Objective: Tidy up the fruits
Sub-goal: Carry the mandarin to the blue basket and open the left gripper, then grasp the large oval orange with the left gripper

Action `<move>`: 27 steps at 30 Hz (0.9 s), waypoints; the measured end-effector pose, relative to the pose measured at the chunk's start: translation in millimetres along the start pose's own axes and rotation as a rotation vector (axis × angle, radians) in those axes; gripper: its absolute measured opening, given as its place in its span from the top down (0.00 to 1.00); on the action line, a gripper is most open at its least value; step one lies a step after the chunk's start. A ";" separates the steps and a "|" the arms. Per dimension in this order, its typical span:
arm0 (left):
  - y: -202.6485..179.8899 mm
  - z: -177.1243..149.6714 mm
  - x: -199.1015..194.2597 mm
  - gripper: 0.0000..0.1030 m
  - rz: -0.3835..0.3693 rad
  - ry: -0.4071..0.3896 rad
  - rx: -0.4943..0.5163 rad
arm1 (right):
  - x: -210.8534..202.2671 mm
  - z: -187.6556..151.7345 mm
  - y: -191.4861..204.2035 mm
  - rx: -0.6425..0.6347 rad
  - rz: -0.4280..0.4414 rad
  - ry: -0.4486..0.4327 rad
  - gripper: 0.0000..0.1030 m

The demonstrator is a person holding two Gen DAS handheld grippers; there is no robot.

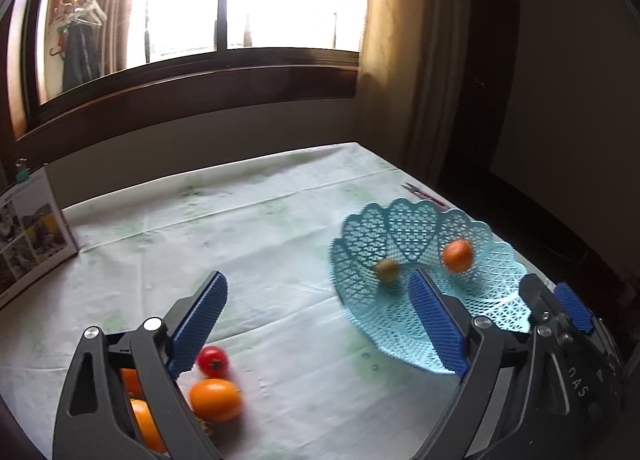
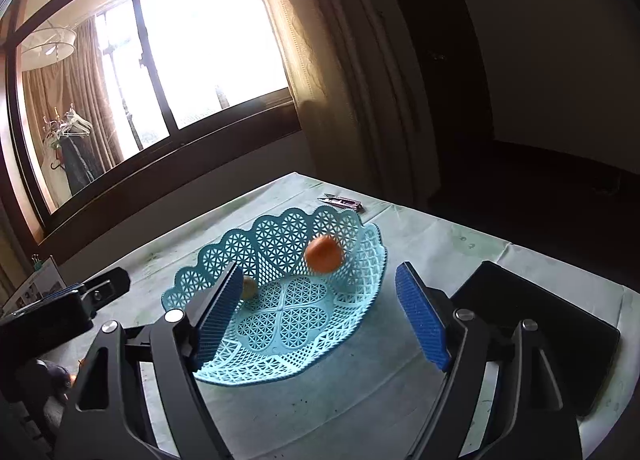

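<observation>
Both tongs gape empty: left tongs (image 1: pixel 316 320) above the bench (image 1: pixel 260 228), tomato (image 1: pixel 213 361) and orange (image 1: pixel 216 399) beside its left finger; right tongs (image 2: pixel 320 312) facing the basket (image 2: pixel 280 360) holding an orange fruit (image 2: pixel 324 253).

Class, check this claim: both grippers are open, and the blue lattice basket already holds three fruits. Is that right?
Not quite. The basket holds two fruits, not three: an orange one and a small greenish one, as the right wrist view shows. Both grippers are open.

Bright daylight floods a dark-framed window (image 1: pixel 240 0) flanked by tan curtains (image 1: pixel 396 60), above a cloth-covered table (image 1: pixel 260 220).
</observation>
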State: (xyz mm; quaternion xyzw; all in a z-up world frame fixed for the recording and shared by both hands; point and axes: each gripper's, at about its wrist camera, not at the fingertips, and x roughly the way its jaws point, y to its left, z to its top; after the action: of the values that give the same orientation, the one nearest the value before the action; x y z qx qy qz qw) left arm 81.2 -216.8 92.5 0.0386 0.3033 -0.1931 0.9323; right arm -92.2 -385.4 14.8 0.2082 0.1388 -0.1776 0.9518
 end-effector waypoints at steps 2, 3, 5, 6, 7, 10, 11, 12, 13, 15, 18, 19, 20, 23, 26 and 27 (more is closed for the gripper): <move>9.4 -0.5 -3.7 0.11 0.029 0.000 -0.008 | -0.9 -0.1 2.3 -0.010 0.005 -0.005 0.19; 12.6 -1.0 -5.9 0.11 0.037 -0.001 -0.011 | -1.1 -0.4 3.2 -0.016 0.007 -0.007 0.18; 24.7 -3.1 -10.2 0.11 0.054 0.002 -0.017 | 1.1 -1.5 6.5 -0.035 0.018 0.001 0.15; 30.2 -4.3 -12.2 0.11 0.066 0.004 -0.018 | 3.3 -2.6 9.1 -0.048 0.026 0.014 0.15; 38.2 -5.7 -15.0 0.11 0.085 0.007 -0.023 | 4.9 -3.4 11.0 -0.057 0.033 0.021 0.15; 60.4 -9.0 -24.7 0.11 0.127 0.008 -0.049 | 5.8 -6.0 18.1 -0.089 0.050 0.028 0.15; 67.0 -9.7 -27.7 0.11 0.138 0.006 -0.058 | 6.2 -6.6 20.1 -0.098 0.055 0.029 0.15; 74.2 -10.5 -31.5 0.11 0.149 0.003 -0.069 | 6.2 -7.3 21.6 -0.104 0.056 0.029 0.15; 84.4 -11.9 -36.1 0.11 0.162 0.001 -0.083 | 6.2 -7.8 22.7 -0.108 0.057 0.029 0.15; 98.1 -14.9 -41.8 0.11 0.176 0.000 -0.101 | 6.7 -8.6 23.8 -0.111 0.056 0.031 0.15; 113.8 -19.6 -48.3 0.11 0.196 0.001 -0.117 | 7.5 -9.5 25.1 -0.115 0.051 0.032 0.15; 119.2 -21.9 -50.3 0.11 0.203 0.003 -0.124 | 7.5 -9.8 25.5 -0.117 0.049 0.032 0.15; 123.9 -24.6 -51.7 0.11 0.207 0.008 -0.131 | 7.7 -10.3 26.5 -0.121 0.048 0.032 0.15; 131.0 -33.6 -53.4 0.11 0.213 0.025 -0.148 | 8.0 -11.4 29.1 -0.131 0.048 0.034 0.15; 136.4 -45.1 -54.0 0.11 0.213 0.049 -0.163 | 8.4 -12.3 31.0 -0.138 0.047 0.036 0.15; 138.0 -50.6 -54.2 0.11 0.211 0.060 -0.170 | 8.6 -12.3 30.9 -0.140 0.046 0.037 0.15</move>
State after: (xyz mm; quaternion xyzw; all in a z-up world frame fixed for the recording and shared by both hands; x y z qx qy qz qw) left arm 66.1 -61.6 76.6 -0.0032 0.3405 -0.0661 0.9379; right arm -74.5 -356.0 11.8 0.1474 0.1635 -0.1415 0.9652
